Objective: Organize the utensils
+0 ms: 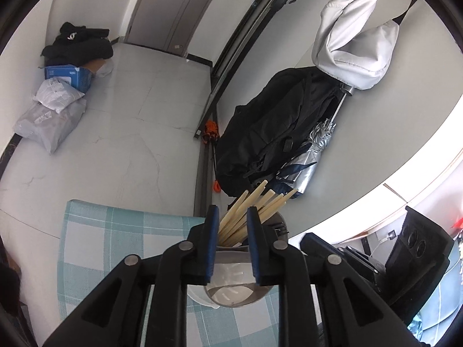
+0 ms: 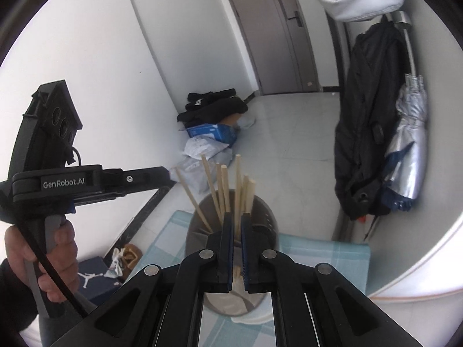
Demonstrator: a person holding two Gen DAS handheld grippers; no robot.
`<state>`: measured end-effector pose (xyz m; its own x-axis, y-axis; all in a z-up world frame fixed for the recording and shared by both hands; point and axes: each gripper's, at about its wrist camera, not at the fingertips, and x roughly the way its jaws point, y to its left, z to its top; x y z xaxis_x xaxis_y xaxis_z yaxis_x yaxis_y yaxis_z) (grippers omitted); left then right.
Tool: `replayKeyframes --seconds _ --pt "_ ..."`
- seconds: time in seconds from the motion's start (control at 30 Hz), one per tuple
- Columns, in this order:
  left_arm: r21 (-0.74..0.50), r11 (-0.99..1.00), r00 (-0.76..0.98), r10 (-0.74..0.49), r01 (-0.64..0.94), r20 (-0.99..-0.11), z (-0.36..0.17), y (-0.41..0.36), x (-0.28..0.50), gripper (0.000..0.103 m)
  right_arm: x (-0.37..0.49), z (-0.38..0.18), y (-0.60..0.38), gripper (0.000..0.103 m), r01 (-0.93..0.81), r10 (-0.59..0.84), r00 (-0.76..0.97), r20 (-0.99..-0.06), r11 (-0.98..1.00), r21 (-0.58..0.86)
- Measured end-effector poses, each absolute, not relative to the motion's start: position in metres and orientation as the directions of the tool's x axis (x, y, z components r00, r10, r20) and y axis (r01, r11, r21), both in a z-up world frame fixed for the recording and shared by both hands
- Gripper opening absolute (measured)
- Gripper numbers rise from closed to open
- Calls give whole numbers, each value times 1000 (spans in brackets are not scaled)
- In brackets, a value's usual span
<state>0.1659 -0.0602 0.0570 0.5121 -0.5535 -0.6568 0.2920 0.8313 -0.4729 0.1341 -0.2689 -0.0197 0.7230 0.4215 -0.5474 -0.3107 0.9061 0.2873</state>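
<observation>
A round metal utensil holder stands on a blue-and-white checked cloth and holds several wooden chopsticks. My right gripper is over the holder, its jaws nearly closed on one chopstick that stands in the holder. In the left wrist view my left gripper hovers above the same holder, jaws a little apart with the chopstick bundle showing between and beyond them. The left gripper's body shows at left in the right wrist view, held by a hand.
The cloth covers a small table by a white wall. On the floor lie grey parcels, a blue box and black clothes. A black backpack, a silver umbrella and a white bag hang on the wall.
</observation>
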Motion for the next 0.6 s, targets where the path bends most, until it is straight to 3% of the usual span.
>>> replayKeyframes --seconds 0.17,0.27,0.3,0.47,0.53,0.6 --pt "-458 848 581 -520 266 -626 76 -54 137 50 105 -10 -286 11 -266 388 758 -524 918 296" --pt "-427 865 632 -489 263 -602 88 -53 118 64 86 1 -289 24 -253 372 786 -494 922 293" --pt "-403 877 657 -467 260 -591 95 -53 107 66 80 5 -290 33 -249 367 794 -484 924 291" --pt "-344 908 737 -399 238 -545 116 -48 73 83 48 22 -285 51 -266 364 829 -425 924 273" --pt "-323 915 756 -386 242 -529 121 -47 59 86 34 26 -283 67 -255 346 846 -405 931 263" --pt "-298 926 772 -361 232 -523 125 -45 46 88 23 29 -283 70 -240 325 864 -385 937 253"
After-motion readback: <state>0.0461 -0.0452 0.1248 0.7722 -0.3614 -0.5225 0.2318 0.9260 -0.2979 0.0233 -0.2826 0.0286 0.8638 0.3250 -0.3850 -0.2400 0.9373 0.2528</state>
